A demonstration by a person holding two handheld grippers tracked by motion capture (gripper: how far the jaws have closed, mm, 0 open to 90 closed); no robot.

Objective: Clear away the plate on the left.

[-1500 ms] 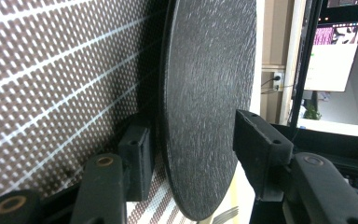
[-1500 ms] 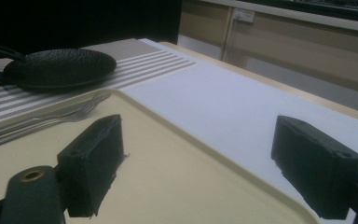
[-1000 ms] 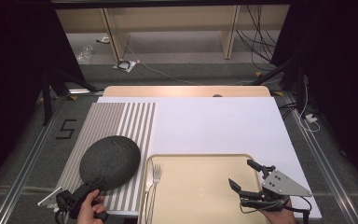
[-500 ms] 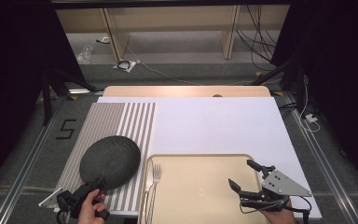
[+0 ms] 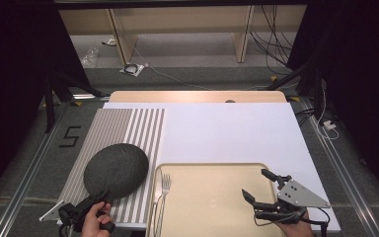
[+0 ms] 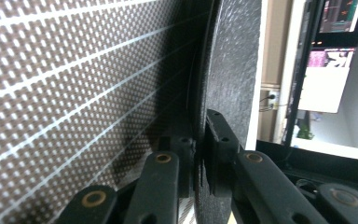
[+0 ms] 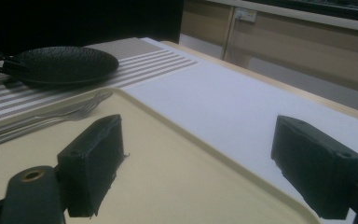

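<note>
Jaws come first, nearest the camera: the left gripper [image 5: 100,197] sits at the table's near left corner, and its two black jaws have just been closing, with the near rim of the dark plate [image 5: 116,169] between them. In the left gripper view the pads [image 6: 220,140] press on that rim from both sides, so the plate is clamped at its edge. The gripper is turned on its side there, which is why the plate [image 6: 230,70] and the striped placemat [image 6: 74,93] under it appear to stand upright.

From the grip the plate stretches away from the person, resting flat on the placemat [image 5: 128,128], so its bulk lies beyond the fingers. My guess is that any lift will hang the weight far from the pinch and tip the far edge down.

To the right, the right gripper [image 5: 262,189] hovers over the near right part of the beige tray [image 5: 212,197], jaws spread wide with nothing between them. A fork [image 5: 164,190] lies along the tray's left edge, handle toward the person, just beside the placemat. The left hand [image 5: 94,222] is far nearer the plate.

Farther off, the white sheet [image 5: 232,133] covers the rest of the table [image 5: 197,96], bare up to its wooden far edge.
</note>
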